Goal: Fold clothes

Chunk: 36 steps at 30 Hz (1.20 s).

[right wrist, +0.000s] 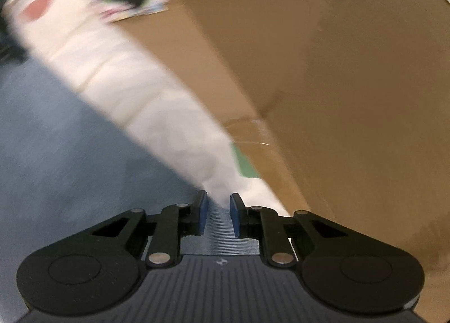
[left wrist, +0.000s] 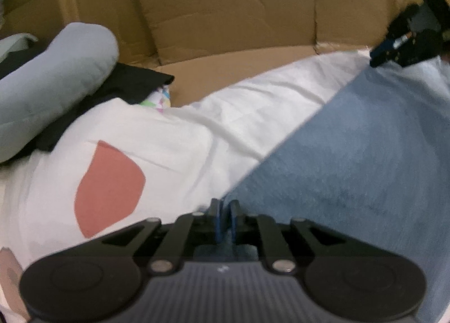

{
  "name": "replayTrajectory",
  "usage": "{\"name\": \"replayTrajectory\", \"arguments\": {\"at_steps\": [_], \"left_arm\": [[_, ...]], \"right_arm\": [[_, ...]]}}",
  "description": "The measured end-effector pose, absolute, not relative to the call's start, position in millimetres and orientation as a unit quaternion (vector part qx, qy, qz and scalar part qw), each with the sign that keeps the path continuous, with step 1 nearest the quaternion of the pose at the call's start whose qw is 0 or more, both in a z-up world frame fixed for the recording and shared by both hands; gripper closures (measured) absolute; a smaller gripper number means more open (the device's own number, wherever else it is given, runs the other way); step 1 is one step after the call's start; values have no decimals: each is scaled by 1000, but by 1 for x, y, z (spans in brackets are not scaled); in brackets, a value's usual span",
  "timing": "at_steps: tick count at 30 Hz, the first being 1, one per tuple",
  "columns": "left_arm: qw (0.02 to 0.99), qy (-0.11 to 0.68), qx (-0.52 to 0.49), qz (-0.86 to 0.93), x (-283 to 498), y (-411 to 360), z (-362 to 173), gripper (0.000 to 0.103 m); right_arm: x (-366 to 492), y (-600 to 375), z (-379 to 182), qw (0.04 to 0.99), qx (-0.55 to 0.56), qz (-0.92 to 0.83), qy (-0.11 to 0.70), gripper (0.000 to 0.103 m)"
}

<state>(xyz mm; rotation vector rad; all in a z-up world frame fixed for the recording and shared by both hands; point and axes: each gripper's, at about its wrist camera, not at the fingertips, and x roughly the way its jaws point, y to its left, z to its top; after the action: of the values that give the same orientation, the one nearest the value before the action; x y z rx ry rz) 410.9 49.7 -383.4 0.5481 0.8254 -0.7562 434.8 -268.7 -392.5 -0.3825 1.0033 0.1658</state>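
Note:
A blue garment (left wrist: 351, 159) lies spread over a white cloth (left wrist: 157, 137) that bears a red patch (left wrist: 107, 188). My left gripper (left wrist: 224, 210) is shut on the blue garment's near edge. My right gripper (right wrist: 218, 204) has its jaws slightly apart; the blurred white cloth (right wrist: 140, 92) and the blue garment (right wrist: 70, 140) reach its fingertips, and I cannot tell whether it grips them. The right gripper also shows in the left wrist view (left wrist: 391, 53) at the garment's far corner.
Brown cardboard walls (left wrist: 230, 13) stand behind and to the right (right wrist: 337, 69). A pale grey-blue rolled cloth (left wrist: 50, 81) lies on a dark garment (left wrist: 126, 83) at the left. A colourful printed cloth (left wrist: 161, 99) peeks out beside it.

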Motion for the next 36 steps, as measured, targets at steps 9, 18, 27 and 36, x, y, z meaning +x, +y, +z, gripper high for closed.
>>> {"name": "replayTrajectory", "arguments": {"at_steps": [9,18,27,36], "left_arm": [[832,371,243,-333,411,113,-337,78],[839,384,268,-277,413,196,-318,77],[837,397,285,-246,414,254,-330,59],[837,425,264,-221,435,287,-356,50]], "right_arm": [[431,-251,-365,875,-150,80,453,85],[434,-193,-332,881,-147,160,420,80],[445,-98,-313,868,-161,261,392,69],[456,-6,-327,840,-177,341,385,59]]}}
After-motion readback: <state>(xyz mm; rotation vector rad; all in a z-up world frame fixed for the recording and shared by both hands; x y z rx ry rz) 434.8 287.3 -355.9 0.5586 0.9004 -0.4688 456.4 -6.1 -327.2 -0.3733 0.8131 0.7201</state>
